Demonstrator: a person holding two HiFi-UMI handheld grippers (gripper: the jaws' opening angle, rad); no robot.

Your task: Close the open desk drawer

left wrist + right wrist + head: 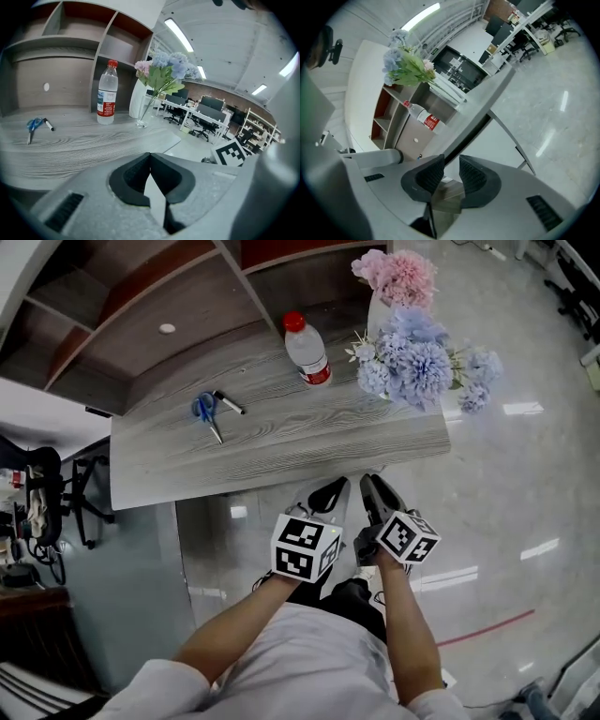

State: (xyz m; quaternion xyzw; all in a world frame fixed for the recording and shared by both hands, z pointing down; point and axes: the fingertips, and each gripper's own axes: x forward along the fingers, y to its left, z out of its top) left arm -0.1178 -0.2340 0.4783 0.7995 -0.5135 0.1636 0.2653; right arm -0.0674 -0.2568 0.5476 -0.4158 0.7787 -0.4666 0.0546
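Observation:
The grey wood desk (281, 451) lies ahead of me, its front edge just beyond both grippers. No open drawer shows in any view. My left gripper (328, 493) hangs below the desk's front edge with its jaw tips touching and nothing between them; in the left gripper view (150, 157) it looks across the desktop (93, 145). Beside it, my right gripper (375, 488) is rolled sideways. Its jaws (451, 164) stand a little apart with nothing between them, pointing at the underside of the desk edge (483, 108).
On the desktop lie blue scissors (206, 411) and a pen (230, 403), with a red-capped bottle (307, 350) and a vase of flowers (412, 343) toward the right. A shelf unit (141, 315) stands behind. An office chair (42, 493) is at the left. The floor is glossy.

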